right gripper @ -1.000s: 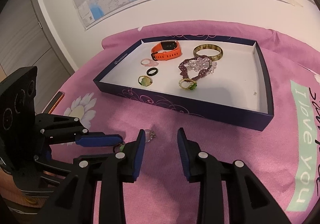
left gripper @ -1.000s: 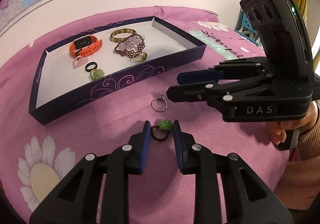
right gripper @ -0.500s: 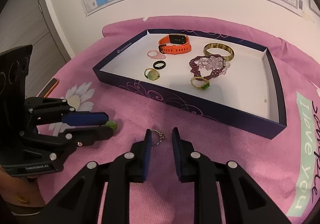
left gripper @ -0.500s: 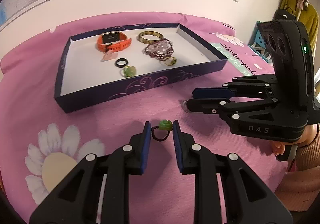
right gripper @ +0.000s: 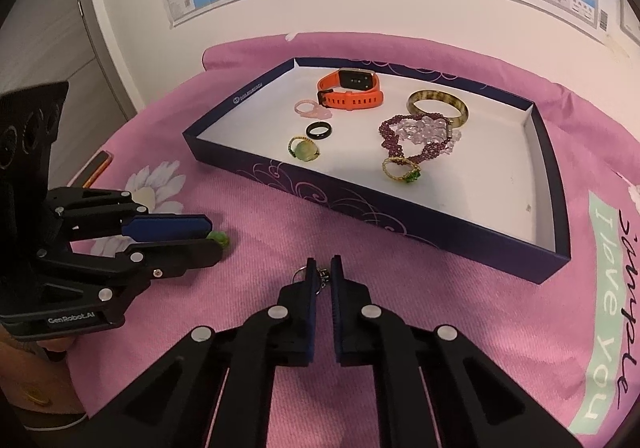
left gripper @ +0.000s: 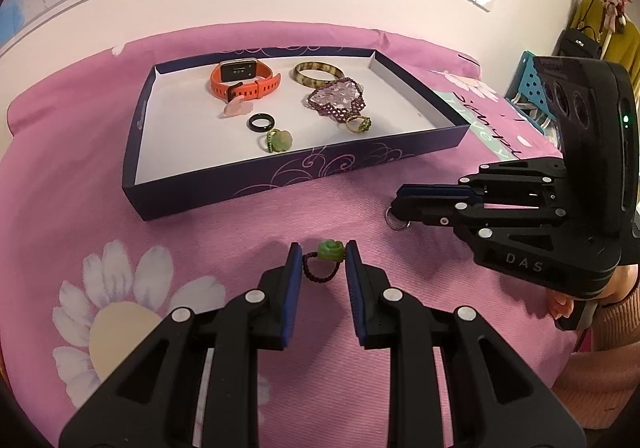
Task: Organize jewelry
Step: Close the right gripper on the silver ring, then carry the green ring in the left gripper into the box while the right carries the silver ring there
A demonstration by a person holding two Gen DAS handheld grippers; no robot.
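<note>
My left gripper [left gripper: 320,254] is shut on a dark beaded ring with a green rose [left gripper: 330,250], held just above the pink cloth; it also shows in the right wrist view [right gripper: 219,238]. My right gripper [right gripper: 321,268] is closed on a thin silver ring [right gripper: 322,277], whose loop also shows in the left wrist view [left gripper: 397,223]. A navy tray [left gripper: 224,190] with a white floor lies beyond, holding an orange watch [left gripper: 244,82], a bangle [left gripper: 318,74], a purple bead piece [left gripper: 338,100] and several rings.
A pink cloth with daisy prints [left gripper: 120,312] covers the table. A flat orange-edged object [right gripper: 94,168] lies at the cloth's left edge. A wall with a map stands behind the tray. The tray's right part [right gripper: 500,184] holds nothing.
Both grippers closed on their rings: the left on the green rose ring, the right on the silver ring. Both drew back a little from the tray.
</note>
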